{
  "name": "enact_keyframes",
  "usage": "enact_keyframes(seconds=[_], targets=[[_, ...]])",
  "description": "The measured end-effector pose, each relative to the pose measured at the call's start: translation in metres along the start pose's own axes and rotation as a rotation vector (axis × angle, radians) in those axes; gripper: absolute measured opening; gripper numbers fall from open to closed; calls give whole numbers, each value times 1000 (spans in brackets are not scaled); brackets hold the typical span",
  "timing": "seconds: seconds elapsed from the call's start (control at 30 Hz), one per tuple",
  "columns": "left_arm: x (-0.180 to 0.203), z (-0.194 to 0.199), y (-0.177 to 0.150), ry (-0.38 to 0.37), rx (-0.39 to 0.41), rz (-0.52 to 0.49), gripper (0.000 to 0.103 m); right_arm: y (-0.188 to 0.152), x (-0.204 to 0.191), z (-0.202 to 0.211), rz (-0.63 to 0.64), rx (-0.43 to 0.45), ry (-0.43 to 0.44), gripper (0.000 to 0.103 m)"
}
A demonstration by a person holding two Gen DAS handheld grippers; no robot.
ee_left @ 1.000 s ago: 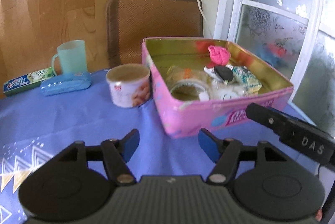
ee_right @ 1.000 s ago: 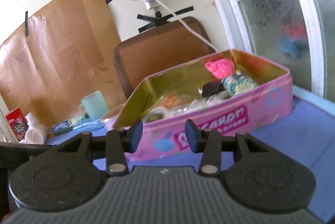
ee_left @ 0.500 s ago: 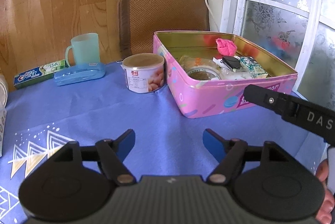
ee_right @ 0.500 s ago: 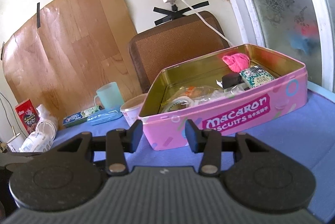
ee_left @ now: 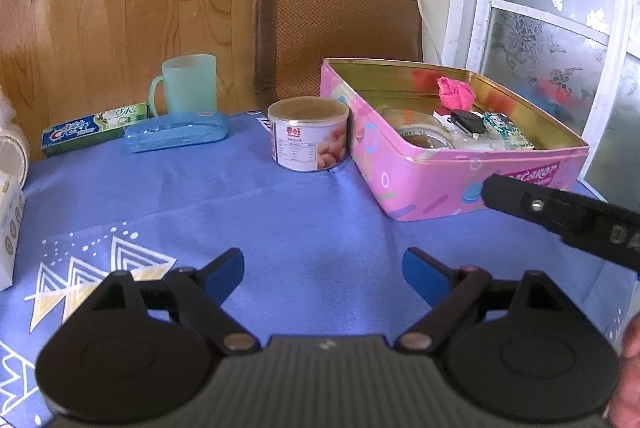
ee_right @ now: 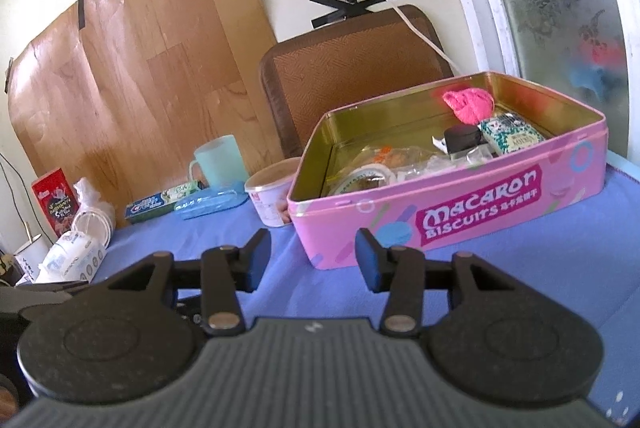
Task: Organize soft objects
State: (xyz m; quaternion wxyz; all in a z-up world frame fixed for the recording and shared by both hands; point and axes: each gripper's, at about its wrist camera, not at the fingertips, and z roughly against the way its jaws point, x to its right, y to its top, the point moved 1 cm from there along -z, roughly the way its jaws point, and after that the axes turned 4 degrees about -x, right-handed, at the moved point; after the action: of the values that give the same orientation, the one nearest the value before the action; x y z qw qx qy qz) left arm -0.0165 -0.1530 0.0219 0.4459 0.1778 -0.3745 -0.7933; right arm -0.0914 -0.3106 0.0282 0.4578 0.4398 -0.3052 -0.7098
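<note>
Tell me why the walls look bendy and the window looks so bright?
Left wrist view: the fisheye lens bows the window frame and darkens the corners. Right wrist view: the wood panel curves, daylight washes out the frosted glass, and the pink tin stays sharp.

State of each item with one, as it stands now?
left hand-held gripper: open, empty, jaws just widened
right hand-held gripper: open, empty
pink tin: lidless, holding items
pink cloth: crumpled in tin
mug: upright
can: upright, lidded
</note>
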Motion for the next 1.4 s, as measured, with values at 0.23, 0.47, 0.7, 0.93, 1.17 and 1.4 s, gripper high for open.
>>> enact_keyframes(seconds=[0.23,0.47,0.7,0.93,1.17,1.4], targets=[[-1,-23,-23,-25,-10,5,86,-24,5,35,-64,-41,-31,49],[-7,-6,-28,9,102,21,91,-34,11,62,-105,-41,-43,50],[11,-3,-31,55,129,-85,93,-36,11,71,-103,-24,-31,52],[6,-3,-30,44,120,-70,97,-38,12,70,-98,-29,-20,53],[5,-3,-30,43,120,-70,97,-39,13,70,-100,-32,-18,54],[11,1,-32,23,140,-112,97,-41,13,74,-100,-15,-22,54]])
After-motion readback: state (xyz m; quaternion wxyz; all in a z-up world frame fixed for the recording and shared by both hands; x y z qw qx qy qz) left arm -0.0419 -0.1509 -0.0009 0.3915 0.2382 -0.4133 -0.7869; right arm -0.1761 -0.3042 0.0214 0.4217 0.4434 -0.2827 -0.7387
